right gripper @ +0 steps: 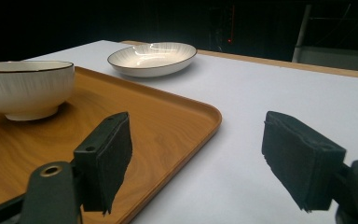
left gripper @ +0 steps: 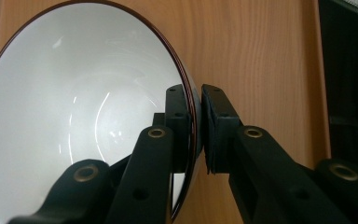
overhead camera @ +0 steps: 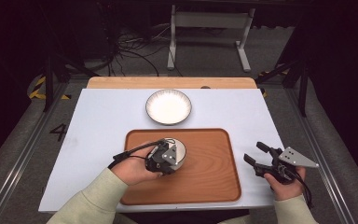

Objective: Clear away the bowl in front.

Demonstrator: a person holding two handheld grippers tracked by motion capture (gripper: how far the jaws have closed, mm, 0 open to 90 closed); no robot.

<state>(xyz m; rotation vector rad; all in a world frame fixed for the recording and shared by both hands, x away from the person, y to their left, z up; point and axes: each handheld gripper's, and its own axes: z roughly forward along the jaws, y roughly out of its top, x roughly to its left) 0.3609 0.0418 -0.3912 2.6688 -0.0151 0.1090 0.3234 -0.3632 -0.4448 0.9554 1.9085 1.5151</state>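
On the white table [overhead camera: 98, 135], a wooden tray [overhead camera: 205, 172] is set near the front edge, with a white plate [overhead camera: 168, 107] placed beyond it. A white bowl [overhead camera: 179, 148] is seated on the tray's left part, its rim clamped by the left gripper [overhead camera: 164, 158]. The right gripper [overhead camera: 256, 155] is held beside the tray, jaws apart.

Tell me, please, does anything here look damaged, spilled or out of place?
Nothing stands out. The bowl sits upright on the tray, its rim pinched by the left gripper. The plate lies flat on the table, empty.
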